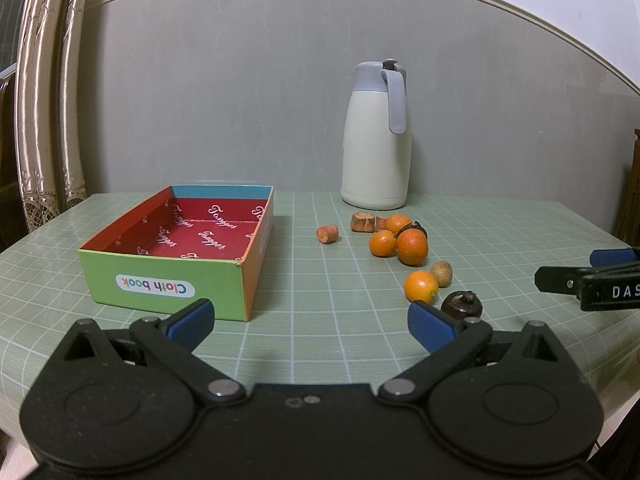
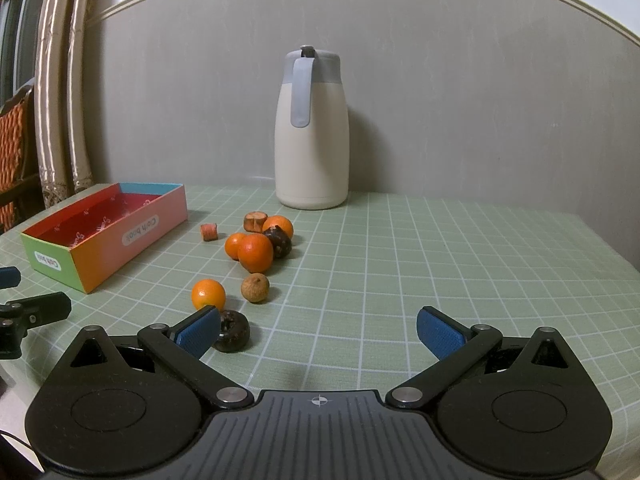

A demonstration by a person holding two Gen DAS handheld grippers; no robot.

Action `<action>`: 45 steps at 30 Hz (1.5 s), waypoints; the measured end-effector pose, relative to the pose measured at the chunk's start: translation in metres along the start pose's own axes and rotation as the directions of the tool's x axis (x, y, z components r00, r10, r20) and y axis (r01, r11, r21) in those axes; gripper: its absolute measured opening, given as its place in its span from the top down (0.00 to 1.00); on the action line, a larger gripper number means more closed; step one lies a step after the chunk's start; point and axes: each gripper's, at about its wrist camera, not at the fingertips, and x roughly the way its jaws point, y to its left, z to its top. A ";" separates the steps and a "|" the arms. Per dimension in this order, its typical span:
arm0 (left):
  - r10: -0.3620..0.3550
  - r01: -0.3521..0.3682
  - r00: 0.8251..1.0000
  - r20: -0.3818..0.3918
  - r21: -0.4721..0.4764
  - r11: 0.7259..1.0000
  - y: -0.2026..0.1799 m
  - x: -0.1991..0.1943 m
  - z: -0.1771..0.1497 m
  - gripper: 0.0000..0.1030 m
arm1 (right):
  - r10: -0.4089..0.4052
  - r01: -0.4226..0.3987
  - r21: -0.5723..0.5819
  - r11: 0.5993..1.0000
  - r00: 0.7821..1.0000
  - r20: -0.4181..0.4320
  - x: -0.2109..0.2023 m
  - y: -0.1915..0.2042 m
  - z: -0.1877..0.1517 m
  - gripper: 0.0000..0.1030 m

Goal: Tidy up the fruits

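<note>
While both my tongs hang over the green checked table (image 2: 440, 248) with their jaws spread wide and nothing between them, the fruits lie loose in a cluster between the cloth-book box (image 1: 176, 276) and the cream jug (image 2: 311, 128). That box stands empty to the left. Nearest my right gripper (image 2: 318, 330) is a dark wrinkled fruit (image 2: 232, 330), just beside its left pad; a small orange (image 2: 208, 294) and a tan round fruit (image 2: 255, 288) sit just beyond it, and the rest huddle farther back, touching one another. My left gripper (image 1: 310, 322) points at bare cloth between box and fruit. I judge these light and firm but apt to roll, their skins smooth, so I would close across the widest middle of one, gently, lest it squirt out or bruise.
</note>
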 end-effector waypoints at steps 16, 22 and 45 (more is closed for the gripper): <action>0.000 0.000 1.000 -0.001 0.002 1.000 0.001 0.001 -0.002 0.06 | 0.000 0.000 0.000 1.000 1.000 -0.004 0.000 0.000 0.001 0.00; 0.000 0.000 1.000 -0.002 0.002 1.000 0.001 0.000 -0.002 0.06 | 0.001 -0.001 0.000 1.000 1.000 -0.004 0.000 0.000 0.001 0.00; 0.001 -0.001 1.000 -0.003 0.000 1.000 0.001 0.000 -0.001 0.06 | 0.000 0.000 0.000 1.000 1.000 -0.004 0.000 0.001 0.000 0.00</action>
